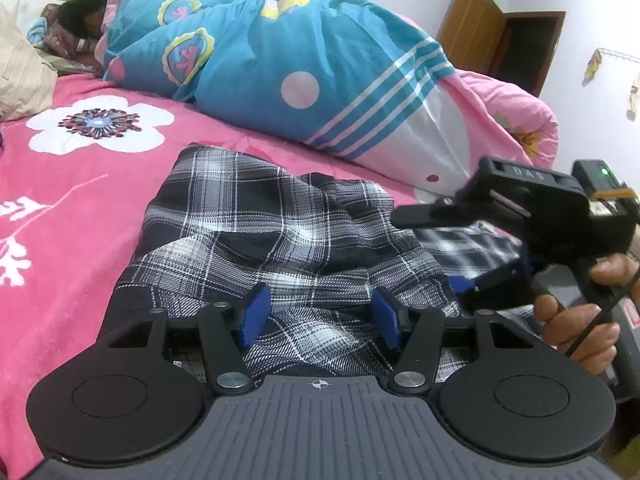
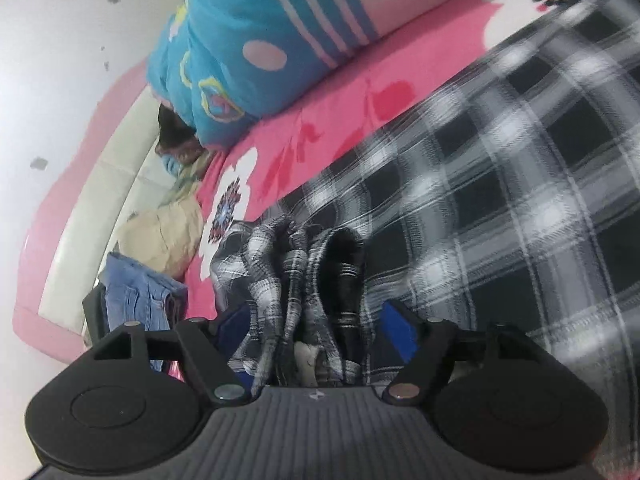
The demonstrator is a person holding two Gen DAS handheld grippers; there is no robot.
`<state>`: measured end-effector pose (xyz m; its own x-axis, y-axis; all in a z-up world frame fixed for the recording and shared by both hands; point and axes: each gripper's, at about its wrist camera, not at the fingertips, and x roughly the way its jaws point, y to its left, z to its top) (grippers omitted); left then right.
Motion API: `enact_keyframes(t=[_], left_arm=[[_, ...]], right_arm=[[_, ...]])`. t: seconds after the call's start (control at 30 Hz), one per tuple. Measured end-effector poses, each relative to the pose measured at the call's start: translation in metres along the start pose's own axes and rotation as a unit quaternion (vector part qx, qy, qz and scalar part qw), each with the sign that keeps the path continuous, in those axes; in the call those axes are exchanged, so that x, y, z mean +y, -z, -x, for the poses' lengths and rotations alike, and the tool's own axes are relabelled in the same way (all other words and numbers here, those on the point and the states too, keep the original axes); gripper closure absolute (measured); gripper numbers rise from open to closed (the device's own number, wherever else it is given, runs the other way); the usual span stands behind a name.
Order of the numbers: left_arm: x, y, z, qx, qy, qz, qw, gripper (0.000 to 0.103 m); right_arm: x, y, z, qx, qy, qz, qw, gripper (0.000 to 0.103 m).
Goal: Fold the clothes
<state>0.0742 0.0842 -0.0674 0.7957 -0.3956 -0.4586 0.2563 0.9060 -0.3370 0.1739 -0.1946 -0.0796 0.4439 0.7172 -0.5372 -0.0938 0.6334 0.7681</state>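
Over plaid shirt [image 1: 280,232], right gripper [image 1: 424,216] tilted, jaws apart

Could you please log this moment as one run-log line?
garment: plaid shirt bunched on pink bed | left tool: open over it | right tool: open, fabric between

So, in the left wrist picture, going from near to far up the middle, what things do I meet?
Left tool → checked shirt → pink bedsheet → blue quilt with a person under it → white wall.
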Motion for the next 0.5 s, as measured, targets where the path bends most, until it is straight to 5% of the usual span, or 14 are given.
enact_keyframes(t=[0.3, 0.5], left_arm=[[0.001, -0.001, 0.0, 0.001, 0.0, 0.002, 1.0, 0.047], [0.001, -0.001, 0.0, 0.002, 0.0, 0.004, 1.0, 0.047]], right_arm=[[0.015, -0.008, -0.026, 0.041, -0.008, 0.027, 0.999, 0.025], [0.02, -0.006, -0.036, 0.053, -0.006, 0.045, 0.998, 0.058]])
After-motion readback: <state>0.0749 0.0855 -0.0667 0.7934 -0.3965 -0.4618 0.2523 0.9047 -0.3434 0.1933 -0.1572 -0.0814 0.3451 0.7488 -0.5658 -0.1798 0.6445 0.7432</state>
